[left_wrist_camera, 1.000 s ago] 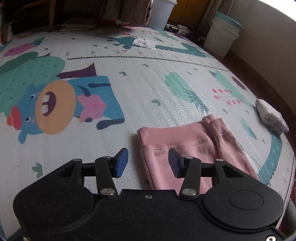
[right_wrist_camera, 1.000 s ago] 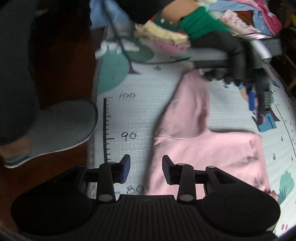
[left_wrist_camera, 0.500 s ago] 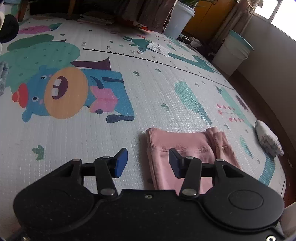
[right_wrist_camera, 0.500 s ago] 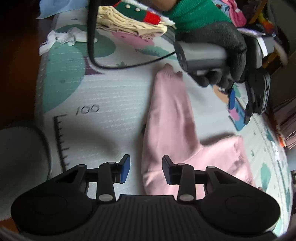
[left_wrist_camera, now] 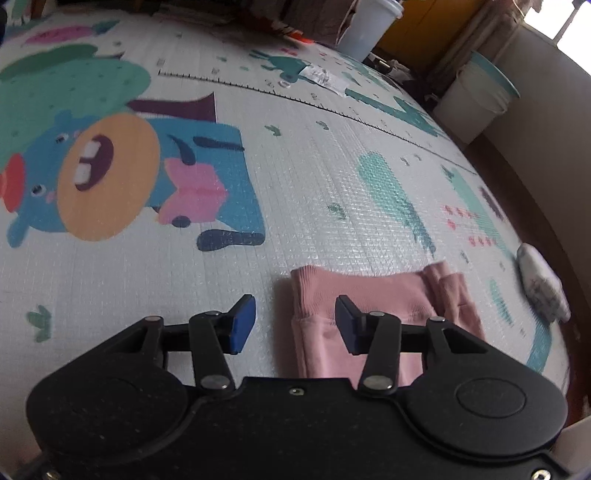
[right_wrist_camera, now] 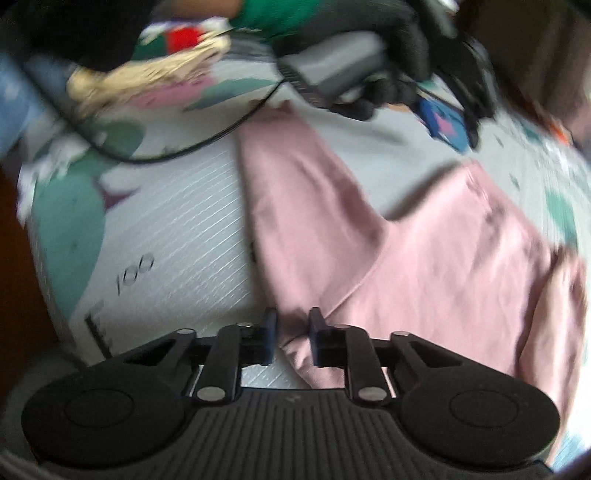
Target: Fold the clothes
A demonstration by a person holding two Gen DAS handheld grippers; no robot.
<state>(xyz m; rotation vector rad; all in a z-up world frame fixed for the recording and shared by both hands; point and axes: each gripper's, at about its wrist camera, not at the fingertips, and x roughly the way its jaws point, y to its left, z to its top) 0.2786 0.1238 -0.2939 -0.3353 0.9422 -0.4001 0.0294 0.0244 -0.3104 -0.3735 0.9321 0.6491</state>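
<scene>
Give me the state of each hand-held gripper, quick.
Left hand-held gripper: open, straddling the ribbed hem corner of the pink cotton garment.
Right hand-held gripper: jaws closing, pink fabric edge between them.

The pink garment (left_wrist_camera: 373,295) is soft knit cloth, matt, with a ribbed band along its near edge. Under it the play mat (left_wrist_camera: 303,192) looks like embossed foam or plastic, a fine grid texture with a faint sheen. The left claw (left_wrist_camera: 295,328) has matt black, faintly speckled plastic arms, bright metal rivets and smooth blue pads (left_wrist_camera: 242,328). The right claw (right_wrist_camera: 291,336) body is ribbed black plastic. The glove (right_wrist_camera: 373,33) seems knitted cloth, though blur hides detail.
</scene>
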